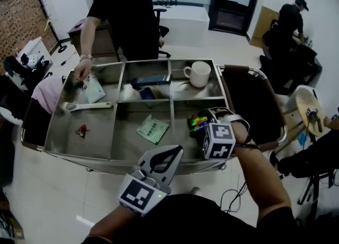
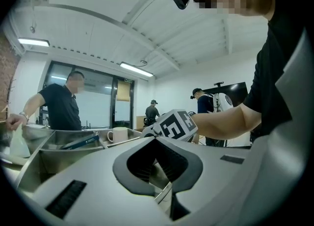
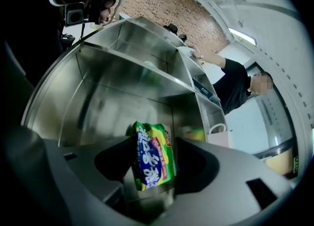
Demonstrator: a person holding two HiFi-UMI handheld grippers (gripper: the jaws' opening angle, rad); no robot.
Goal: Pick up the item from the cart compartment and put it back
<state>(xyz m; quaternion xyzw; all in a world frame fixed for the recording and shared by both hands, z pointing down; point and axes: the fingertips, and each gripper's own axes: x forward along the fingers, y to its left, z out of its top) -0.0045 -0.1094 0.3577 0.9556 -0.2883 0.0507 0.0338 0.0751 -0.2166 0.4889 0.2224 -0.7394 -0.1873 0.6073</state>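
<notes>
**Q:** Where, relative to the cart point(image 1: 100, 134), is the colourful packet point(image 1: 197, 123)?

**A:** Near-right compartment of the cart. In my right gripper view the packet point(image 3: 153, 156) stands on edge, green and yellow with a blue panel, directly between my jaws, with the steel compartment walls behind it.

**Q:** State of the right gripper point(image 1: 207, 120)?

**A:** Jaws spread wide, one on each side of the packet, and neither pad presses on it. I reach down into that compartment from the cart's near side.

**Q:** And the left gripper point(image 1: 170, 155)?

**A:** It hovers just above the middle of the cart's near rim. Its jaws are brought together with nothing between them, and my left gripper view shows the tips meeting.

**Q:** Other contents, compartment by compartment?

**A:**
- Far-right compartment of the cart: white mug point(image 1: 198, 73).
- Far-middle compartment: dark blue flat box point(image 1: 151, 81).
- Near-middle compartment: green sachet point(image 1: 152, 129), lying flat.
- Long left compartment: white scoop point(image 1: 85, 106) and, nearer to me, a small red item point(image 1: 81, 129) too small to identify.

**Q:** Anyone else at the cart?

**A:** A person in a black shirt point(image 1: 127, 15) stands at the cart's far side. One hand point(image 1: 82, 70) is at the far-left corner, just beside a pale bag point(image 1: 94, 90) in the left compartment.
</notes>
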